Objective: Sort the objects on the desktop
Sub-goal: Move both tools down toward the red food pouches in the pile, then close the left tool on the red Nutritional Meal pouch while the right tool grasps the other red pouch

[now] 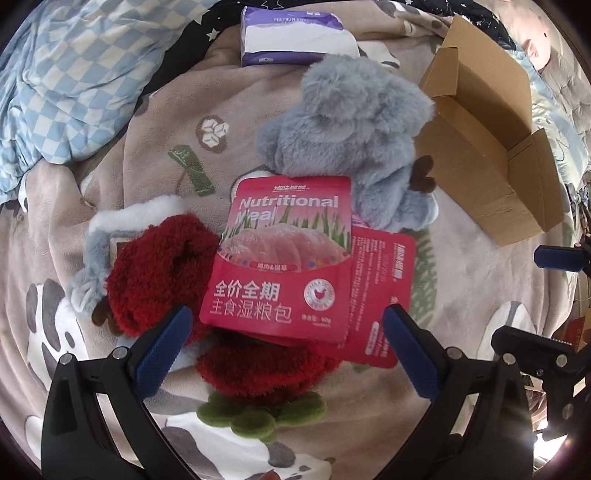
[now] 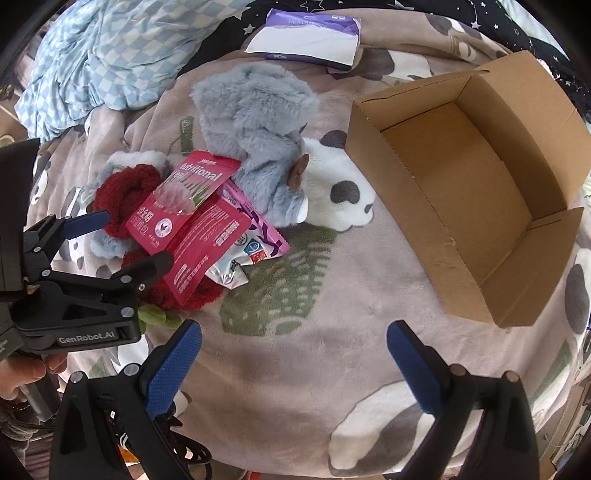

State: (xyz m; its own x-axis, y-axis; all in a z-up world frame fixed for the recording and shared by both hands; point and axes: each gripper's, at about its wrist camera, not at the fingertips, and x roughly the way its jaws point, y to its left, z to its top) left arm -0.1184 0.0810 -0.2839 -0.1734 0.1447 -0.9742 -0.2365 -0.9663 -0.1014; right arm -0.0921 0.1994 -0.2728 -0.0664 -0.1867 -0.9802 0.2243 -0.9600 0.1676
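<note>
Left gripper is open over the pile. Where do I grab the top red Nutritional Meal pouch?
Grip the top pouch across its bottom edge, coming in from the near side with the left gripper. It lies flat, that edge overhangs the red plush, and the far end abuts the grey plush.

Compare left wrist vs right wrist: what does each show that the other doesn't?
Left wrist only: the top red pouch head-on with its front print readable, framed by the open left gripper.

Right wrist only: the inside of the cardboard box, which is empty, a pink-and-purple pouch under the red ones, a hand on the left tool, and the open right gripper over bare blanket.

Both: red pouches, grey plush, red plush, tissue pack.
</note>
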